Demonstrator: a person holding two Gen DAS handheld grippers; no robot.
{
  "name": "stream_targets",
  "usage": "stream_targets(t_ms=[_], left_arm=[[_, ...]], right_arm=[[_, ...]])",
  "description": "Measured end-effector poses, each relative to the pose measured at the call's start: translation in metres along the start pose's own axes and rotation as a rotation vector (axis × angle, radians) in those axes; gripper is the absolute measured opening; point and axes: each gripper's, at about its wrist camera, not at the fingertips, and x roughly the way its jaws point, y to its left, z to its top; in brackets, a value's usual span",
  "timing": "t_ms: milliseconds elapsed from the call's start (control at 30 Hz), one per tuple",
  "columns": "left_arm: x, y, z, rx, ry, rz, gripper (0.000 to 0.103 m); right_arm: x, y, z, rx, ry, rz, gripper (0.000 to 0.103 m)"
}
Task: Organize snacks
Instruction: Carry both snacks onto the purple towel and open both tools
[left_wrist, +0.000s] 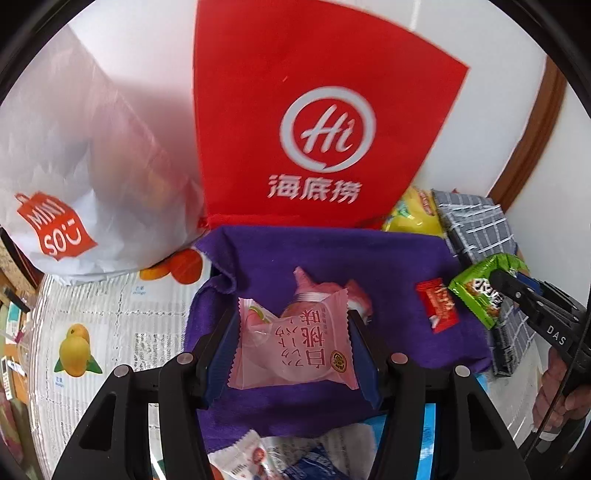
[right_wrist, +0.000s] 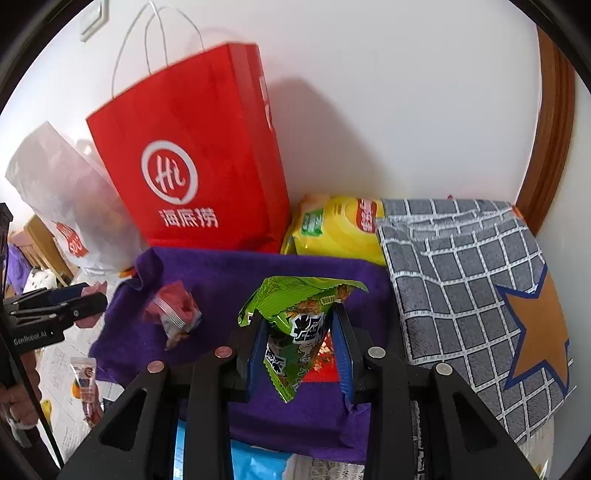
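My left gripper (left_wrist: 293, 332) is shut on a pink peach-flavour snack packet (left_wrist: 295, 347) and holds it above the purple cloth (left_wrist: 332, 254). A second pink packet (left_wrist: 325, 291) lies on the cloth just behind it; it also shows in the right wrist view (right_wrist: 173, 314). My right gripper (right_wrist: 299, 325) is shut on a green snack packet (right_wrist: 295, 321) over the cloth's right part (right_wrist: 240, 269); in the left wrist view the green packet (left_wrist: 480, 291) hangs at the right. A small red packet (left_wrist: 437, 304) lies on the cloth, partly hidden under the green one in the right wrist view (right_wrist: 325, 354).
A red Haidilao paper bag (right_wrist: 195, 155) and a white Miniso bag (left_wrist: 74, 166) stand against the wall. A yellow chips bag (right_wrist: 340, 229) and a grey checked fabric box with an orange star (right_wrist: 480, 288) sit at the right. More packets (left_wrist: 251, 454) lie near the front edge.
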Motion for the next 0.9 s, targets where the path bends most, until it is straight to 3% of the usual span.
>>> stream_targets(t_ms=[400,900], left_arm=[[0.033,0.016,-0.006,-0.026,0.086,0.019,0.055],[0.057,0.006,-0.016,0.009,0.165,0.028,0.055]], right_arm=[[0.041,0.009,-0.016,-0.051,0.121,0.032,0.033],[0.062,0.018,-0.023,-0.068,0.178,0.033,0.034]])
